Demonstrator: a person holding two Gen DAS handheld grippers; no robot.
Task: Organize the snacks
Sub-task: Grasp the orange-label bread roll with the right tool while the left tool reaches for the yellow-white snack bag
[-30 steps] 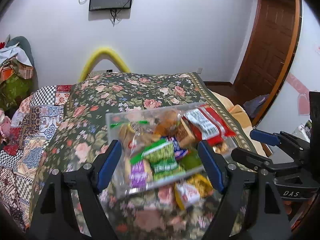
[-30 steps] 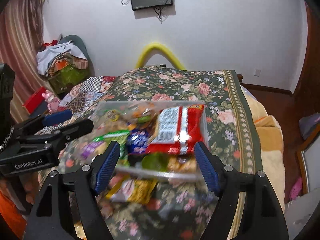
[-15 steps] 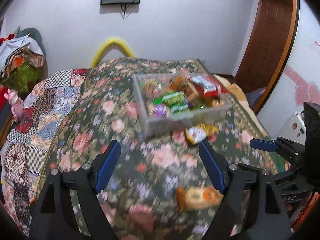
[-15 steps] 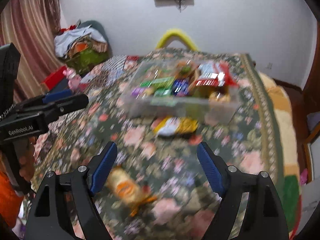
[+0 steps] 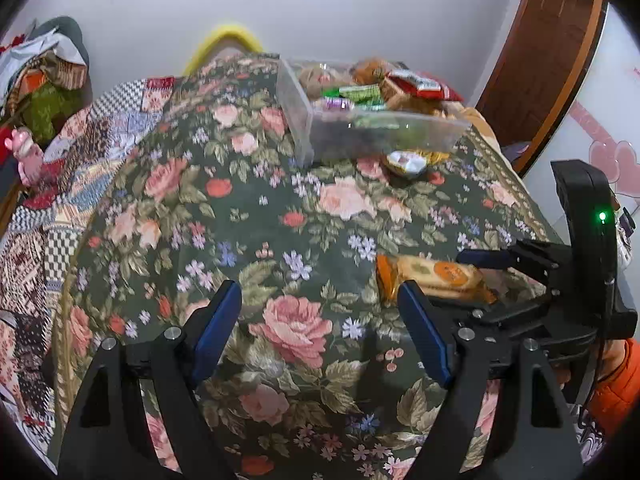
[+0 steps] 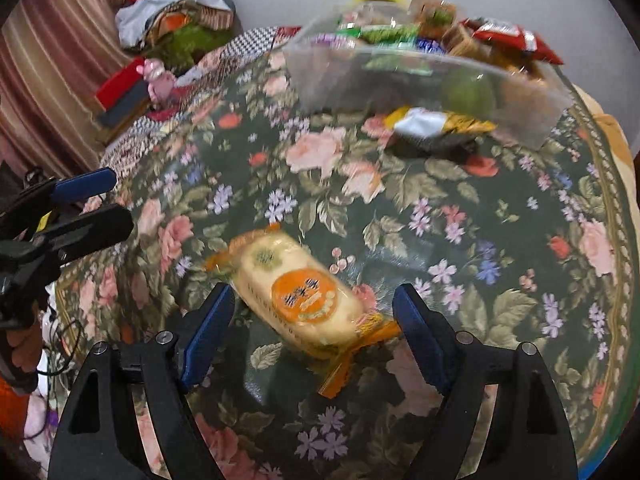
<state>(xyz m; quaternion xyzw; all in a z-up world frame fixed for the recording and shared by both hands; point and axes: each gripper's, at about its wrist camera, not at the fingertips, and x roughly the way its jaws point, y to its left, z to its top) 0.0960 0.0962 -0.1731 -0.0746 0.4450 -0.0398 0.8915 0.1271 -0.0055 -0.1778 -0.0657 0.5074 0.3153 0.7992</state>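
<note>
A clear plastic box [image 5: 360, 136] [image 6: 400, 80] full of snack packets sits at the far side of the floral bedspread. A yellow and white packet [image 5: 408, 160] [image 6: 432, 124] lies just in front of it. A cream cracker pack with an orange label [image 6: 296, 296] [image 5: 436, 276] lies on the bedspread. My right gripper [image 6: 312, 320] is open, its jaws on either side of the cracker pack, not touching it. My left gripper [image 5: 320, 320] is open and empty over bare bedspread, left of the pack.
A patchwork quilt [image 5: 52, 184] covers the bed's left side, with a clothes pile [image 6: 176, 20] and a pink toy [image 6: 156, 80] beyond. A brown door [image 5: 540, 60] stands at the right. The bed's right edge [image 6: 616, 200] drops off.
Both grippers have pulled back from the snack box toward the bed's near side. The right gripper has come down around the cracker pack, which now lies between its open jaws.
</note>
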